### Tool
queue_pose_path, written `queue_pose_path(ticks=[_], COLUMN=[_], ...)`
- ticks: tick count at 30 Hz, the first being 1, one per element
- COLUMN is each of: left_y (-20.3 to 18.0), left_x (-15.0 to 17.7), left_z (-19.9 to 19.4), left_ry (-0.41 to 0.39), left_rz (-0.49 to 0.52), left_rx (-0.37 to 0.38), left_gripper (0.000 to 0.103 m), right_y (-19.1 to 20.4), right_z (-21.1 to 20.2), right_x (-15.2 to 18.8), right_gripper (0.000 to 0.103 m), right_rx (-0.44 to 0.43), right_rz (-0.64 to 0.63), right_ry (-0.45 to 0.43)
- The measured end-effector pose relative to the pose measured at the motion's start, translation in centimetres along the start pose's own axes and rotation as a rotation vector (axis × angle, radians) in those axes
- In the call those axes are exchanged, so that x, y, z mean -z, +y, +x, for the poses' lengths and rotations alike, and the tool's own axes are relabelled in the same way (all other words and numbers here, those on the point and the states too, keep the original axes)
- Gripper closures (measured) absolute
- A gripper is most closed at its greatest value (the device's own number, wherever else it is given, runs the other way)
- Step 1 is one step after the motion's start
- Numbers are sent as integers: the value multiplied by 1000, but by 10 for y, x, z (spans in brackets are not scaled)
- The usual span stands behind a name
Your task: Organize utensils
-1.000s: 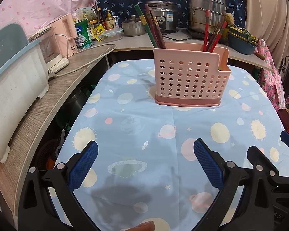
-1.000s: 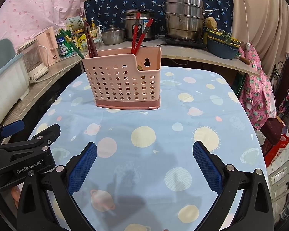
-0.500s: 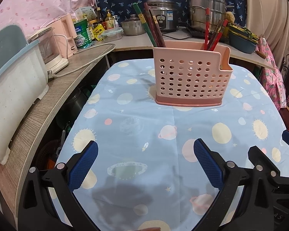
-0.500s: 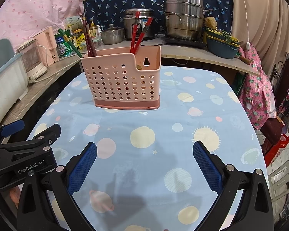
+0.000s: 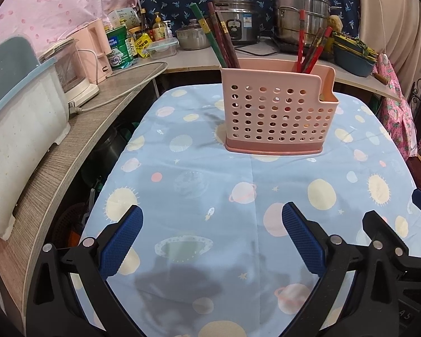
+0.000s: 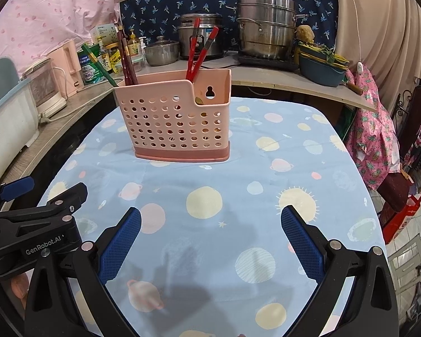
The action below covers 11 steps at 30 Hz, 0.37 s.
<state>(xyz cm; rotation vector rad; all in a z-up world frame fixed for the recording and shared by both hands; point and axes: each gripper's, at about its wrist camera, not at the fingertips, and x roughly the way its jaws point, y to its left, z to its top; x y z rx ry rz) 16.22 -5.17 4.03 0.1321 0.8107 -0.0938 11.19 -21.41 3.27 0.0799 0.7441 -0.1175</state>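
A pink perforated utensil holder point(image 5: 278, 112) point(image 6: 176, 118) stands upright on the blue planet-print tablecloth point(image 5: 210, 185) point(image 6: 238, 185). Green and dark chopsticks point(image 5: 219, 36) point(image 6: 126, 59) lean out of its left compartment. Red chopsticks point(image 5: 308, 47) point(image 6: 199, 50) stand in the right part. My left gripper point(image 5: 212, 238) is open and empty over the near cloth, well short of the holder. My right gripper point(image 6: 210, 238) is open and empty too. The left gripper's body also shows at the left of the right wrist view point(image 6: 33, 224).
A wooden counter point(image 5: 78, 140) runs along the left with a white tub point(image 5: 16, 118), a kettle point(image 5: 78, 67) and tins. Steel pots point(image 6: 263, 28) and a rice cooker point(image 6: 202, 36) stand on the back counter. Pink cloth point(image 6: 376, 129) hangs at the right.
Both grippers have stayed open. The views have shifted only slightly; the holder and chopsticks have not moved.
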Motion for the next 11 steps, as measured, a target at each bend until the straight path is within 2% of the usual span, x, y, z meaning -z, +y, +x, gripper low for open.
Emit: queue_pose_path(ticks=[11], left_y=[6], left_x=[-6], left_z=[5], left_ry=[12], left_rz=[-16], left_rx=[4], left_gripper=[8], right_y=[-5], right_z=[-1], right_x=[-8], right_gripper=[7], right_rx=[16], right_rz=[6], right_ry=[-12])
